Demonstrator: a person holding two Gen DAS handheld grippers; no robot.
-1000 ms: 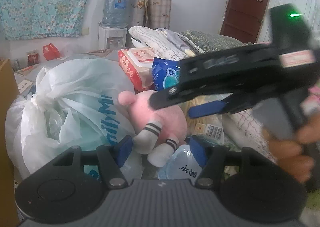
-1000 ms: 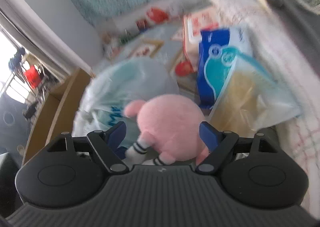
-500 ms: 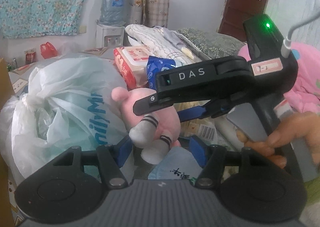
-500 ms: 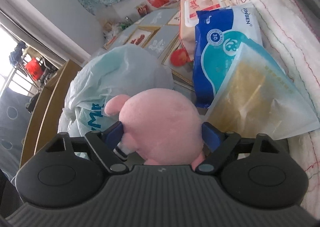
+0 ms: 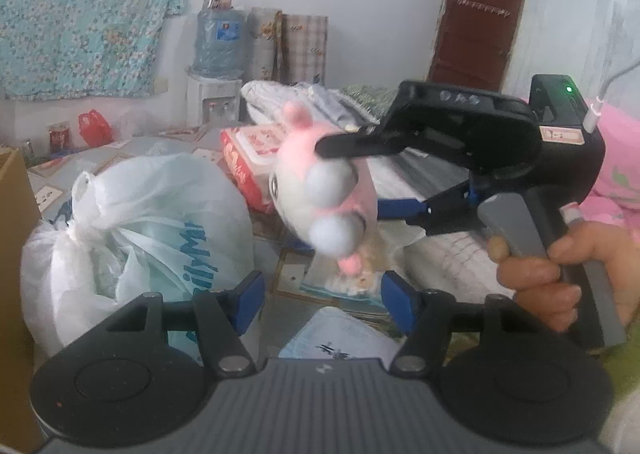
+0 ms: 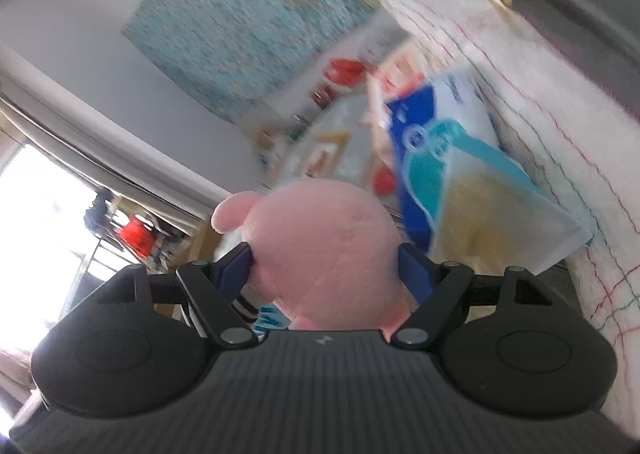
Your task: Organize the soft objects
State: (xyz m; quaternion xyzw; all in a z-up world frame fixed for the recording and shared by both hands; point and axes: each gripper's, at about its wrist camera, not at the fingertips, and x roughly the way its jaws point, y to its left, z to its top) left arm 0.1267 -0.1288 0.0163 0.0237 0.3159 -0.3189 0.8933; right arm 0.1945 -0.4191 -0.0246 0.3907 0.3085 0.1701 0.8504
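A pink plush toy (image 6: pixel 326 250) with white feet is held between the blue pads of my right gripper (image 6: pixel 324 274), which is shut on it. In the left wrist view the same plush toy (image 5: pixel 320 190) hangs in the air from the right gripper (image 5: pixel 348 174), above the clutter, its feet pointing toward the camera. My left gripper (image 5: pixel 322 292) is open and empty, below and in front of the toy.
A tied white plastic bag (image 5: pixel 136 230) sits at the left. A red-and-white wipes pack (image 5: pixel 248 162), a blue tissue pack (image 6: pixel 432 150) and a clear bag with yellow contents (image 6: pixel 496 214) lie on the bed. A quilt (image 6: pixel 560 126) is at the right. A cardboard box edge (image 5: pixel 12 214) is at far left.
My right gripper closed on the pink plush toy and lifted it up off the pile. The toy has turned so its feet face the left camera. My left gripper stayed open.
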